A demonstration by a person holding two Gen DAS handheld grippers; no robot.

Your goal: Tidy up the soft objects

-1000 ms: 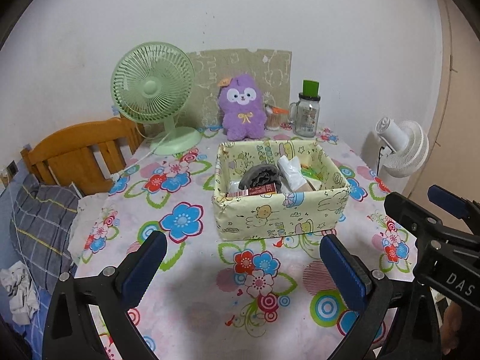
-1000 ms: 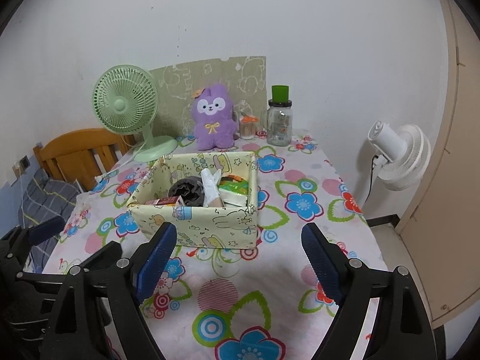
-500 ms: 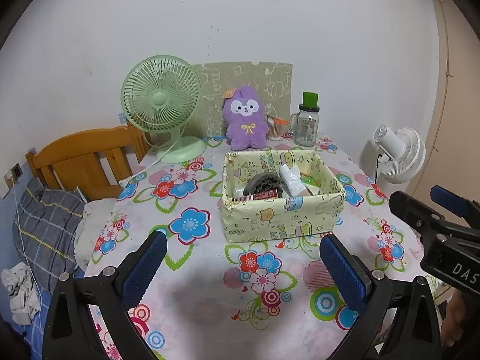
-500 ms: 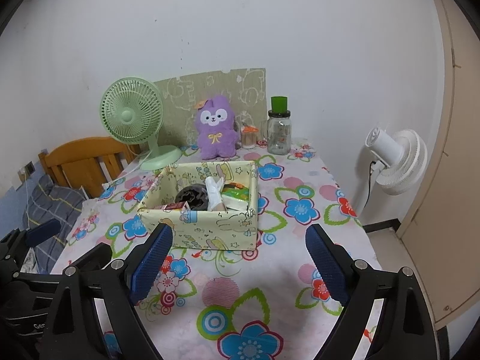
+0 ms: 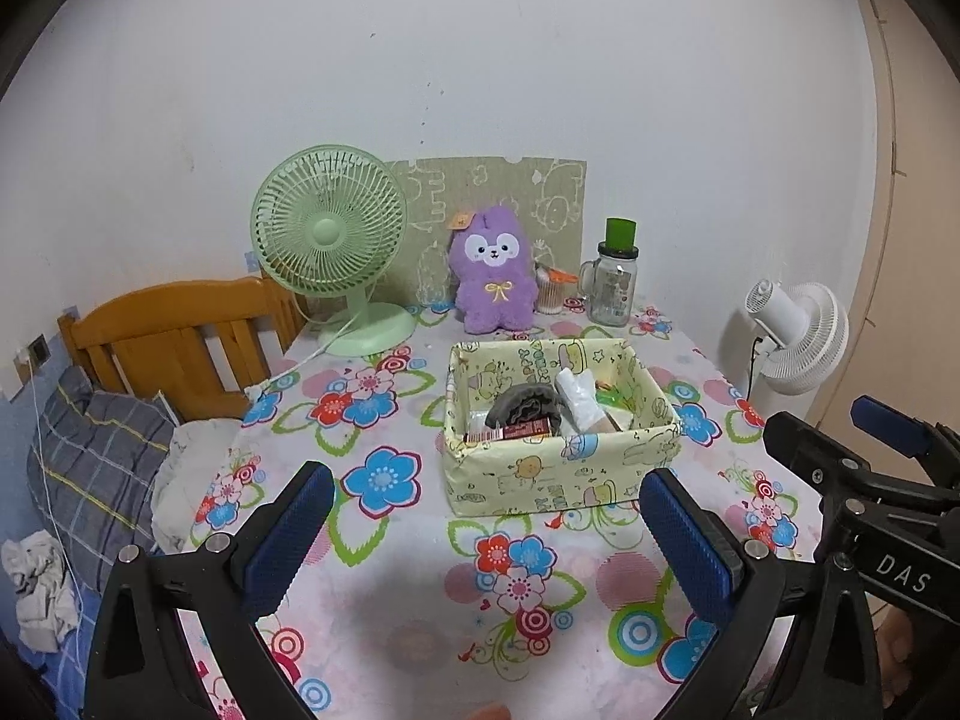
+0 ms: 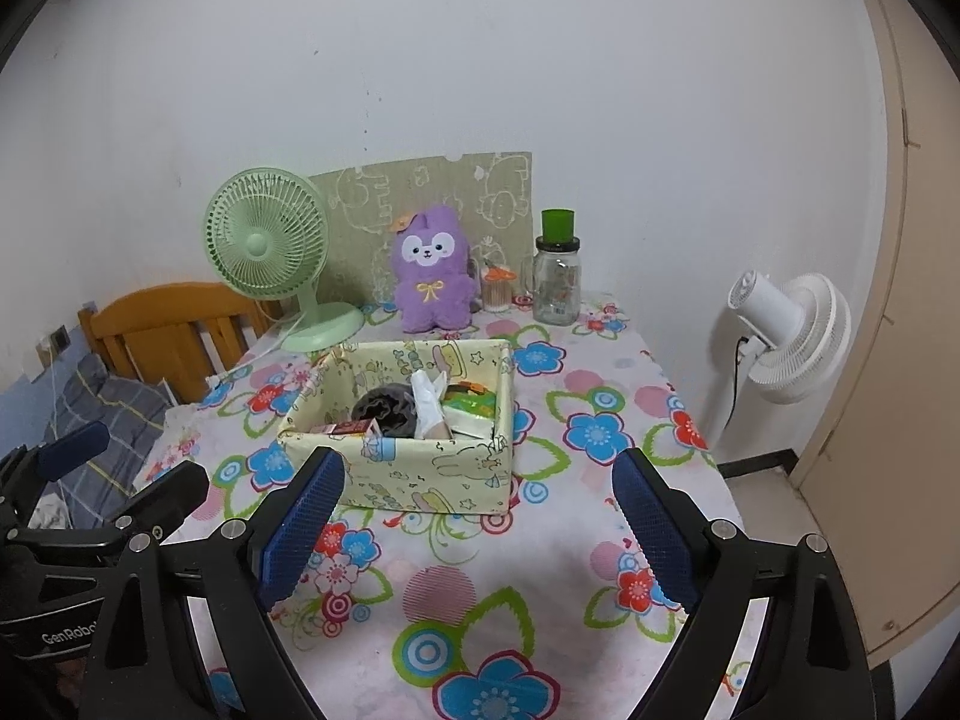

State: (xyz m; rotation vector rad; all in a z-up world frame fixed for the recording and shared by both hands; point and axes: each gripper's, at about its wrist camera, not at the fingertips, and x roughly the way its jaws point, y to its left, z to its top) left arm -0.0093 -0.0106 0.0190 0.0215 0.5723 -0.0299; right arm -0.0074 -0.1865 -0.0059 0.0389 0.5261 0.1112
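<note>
A pale yellow fabric box stands mid-table, holding a dark rolled cloth, a white glove, a red packet and a green packet. A purple plush toy sits upright at the back by the wall. My left gripper is open and empty, held back near the table's front edge. My right gripper is open and empty, in front of the box.
A green desk fan stands at the back left, a glass jar with a green lid at the back right. A white fan stands off the right edge. A wooden headboard and bedding lie to the left.
Both grippers have pulled back and risen from the table; the box and plush look smaller and farther away. Both stay open and empty.
</note>
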